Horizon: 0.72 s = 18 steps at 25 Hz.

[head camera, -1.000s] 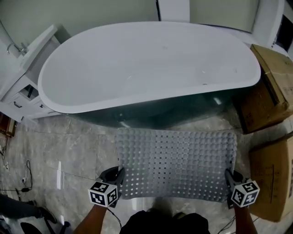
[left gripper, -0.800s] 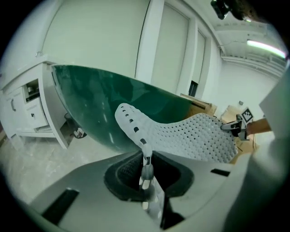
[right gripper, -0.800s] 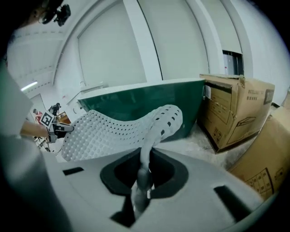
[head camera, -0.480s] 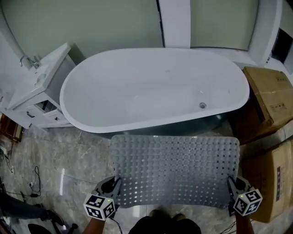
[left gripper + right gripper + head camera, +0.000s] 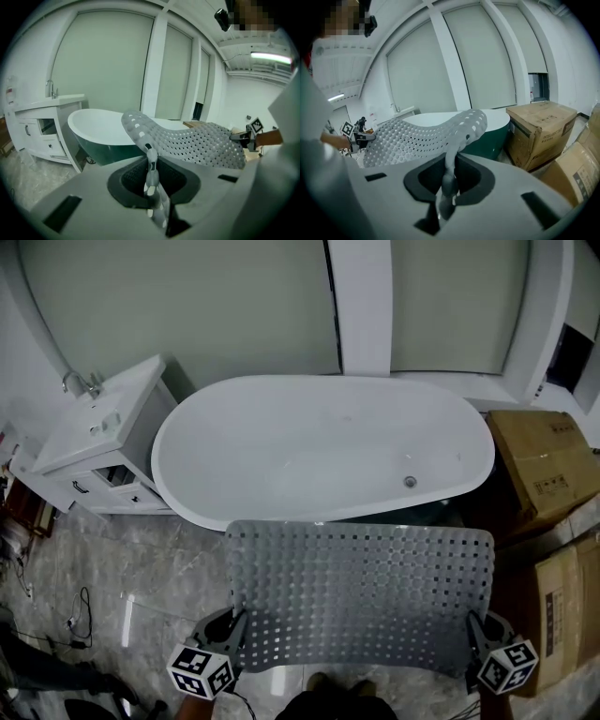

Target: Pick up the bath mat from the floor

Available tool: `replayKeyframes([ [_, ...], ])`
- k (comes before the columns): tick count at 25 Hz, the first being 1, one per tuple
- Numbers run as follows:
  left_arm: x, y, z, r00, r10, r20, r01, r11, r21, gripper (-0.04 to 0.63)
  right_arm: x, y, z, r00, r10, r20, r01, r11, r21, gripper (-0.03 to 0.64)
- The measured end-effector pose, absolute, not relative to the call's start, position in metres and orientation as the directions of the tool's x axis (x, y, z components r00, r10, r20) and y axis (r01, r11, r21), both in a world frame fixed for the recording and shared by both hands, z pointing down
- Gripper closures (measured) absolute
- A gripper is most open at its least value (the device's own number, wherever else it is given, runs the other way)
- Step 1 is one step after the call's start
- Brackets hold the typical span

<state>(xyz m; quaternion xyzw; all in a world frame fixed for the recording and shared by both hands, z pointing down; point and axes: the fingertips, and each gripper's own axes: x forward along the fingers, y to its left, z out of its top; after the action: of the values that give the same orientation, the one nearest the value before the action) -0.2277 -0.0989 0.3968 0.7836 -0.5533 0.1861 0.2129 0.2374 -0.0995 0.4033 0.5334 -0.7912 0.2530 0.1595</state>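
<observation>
- Far ahead of the left gripper [image 5: 232, 629], off to its left, stands a white sink cabinet [image 5: 98, 442] with a tap [image 5: 80, 382] on top.
- Closer in on that gripper's left, a thin black cable [image 5: 80, 615] lies on the grey stone floor [image 5: 159, 559].
- Ahead of both grippers sits a big white bathtub [image 5: 319, 451]. Its outside is dark green.
- Past the tub, straight ahead between the grippers, a wide white post [image 5: 361, 306] goes up the pale wall.
- Ahead of the right gripper [image 5: 475, 632], off to its right, is a brown cardboard box [image 5: 544, 460] by the end of the tub.
- A second cardboard box [image 5: 562, 615] stands just beside the right gripper, on its right.
- The bath mat [image 5: 361, 596] is up off the floor. It is stretched flat between the two grippers.
- In the head view, its far edge covers part of the tub's near side.
- The mat is grey and bendy, with round corners, lots of little bumps and many small holes.
- The left gripper's jaws are pinched tight on the mat's near left corner. The thin edge of the mat stands squeezed between them.
- The right gripper's jaws are pinched tight on the near right corner in the same way.
- Just past each gripper the mat curls up and over, and its near edge dips a little in the middle.
</observation>
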Motion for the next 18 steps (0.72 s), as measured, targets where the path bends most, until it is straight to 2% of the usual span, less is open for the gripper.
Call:
replayKeyframes([
  [18,-0.238,-0.056,0.242,0.316,-0.871,0.376,-0.949,-0.293,0.118,0.54,0.229,-0.058,0.24,-0.389,-0.841,0.376,-0.92,0.334,-0.205,0.571],
])
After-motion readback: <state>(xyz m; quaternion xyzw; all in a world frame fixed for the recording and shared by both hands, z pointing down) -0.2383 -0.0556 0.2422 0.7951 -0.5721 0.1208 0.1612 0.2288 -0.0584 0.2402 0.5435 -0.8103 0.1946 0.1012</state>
